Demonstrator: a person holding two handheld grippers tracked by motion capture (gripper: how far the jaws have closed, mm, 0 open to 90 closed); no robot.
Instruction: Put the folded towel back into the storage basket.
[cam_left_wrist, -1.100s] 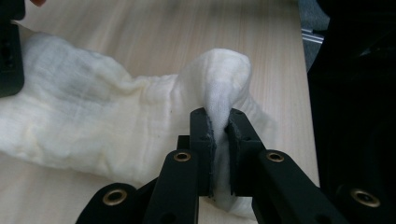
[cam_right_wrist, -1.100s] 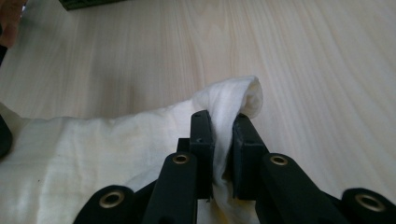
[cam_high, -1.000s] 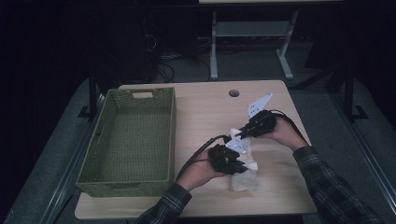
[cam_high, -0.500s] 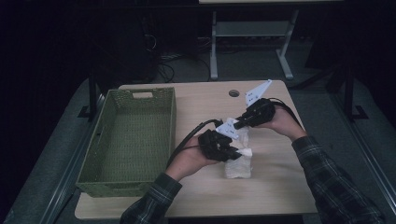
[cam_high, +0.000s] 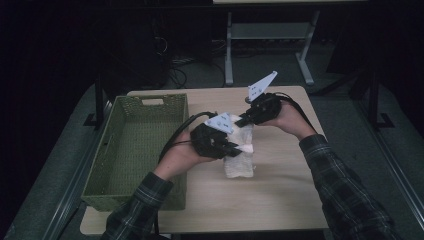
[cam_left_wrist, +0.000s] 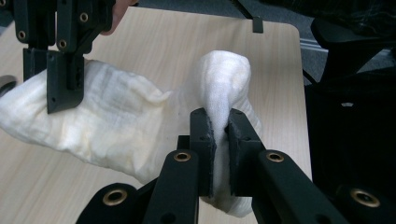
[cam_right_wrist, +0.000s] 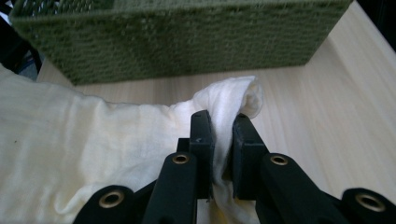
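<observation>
While both grippers pinch the cream cloth (cam_high: 239, 150), it stretches between them. The left gripper (cam_high: 231, 148) holds its near end, the right gripper (cam_high: 245, 120) its far end; the green basket (cam_high: 112, 165) lies to their left.

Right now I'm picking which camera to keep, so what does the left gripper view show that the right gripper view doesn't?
The left gripper view alone shows the right gripper clamped on the far end of the cloth, plus the table's far corner. The right gripper view alone shows the green basket's woven side wall behind the cloth. Both show that view's own black jaws pinched shut on a fold of the cream cloth above the wooden table.
</observation>
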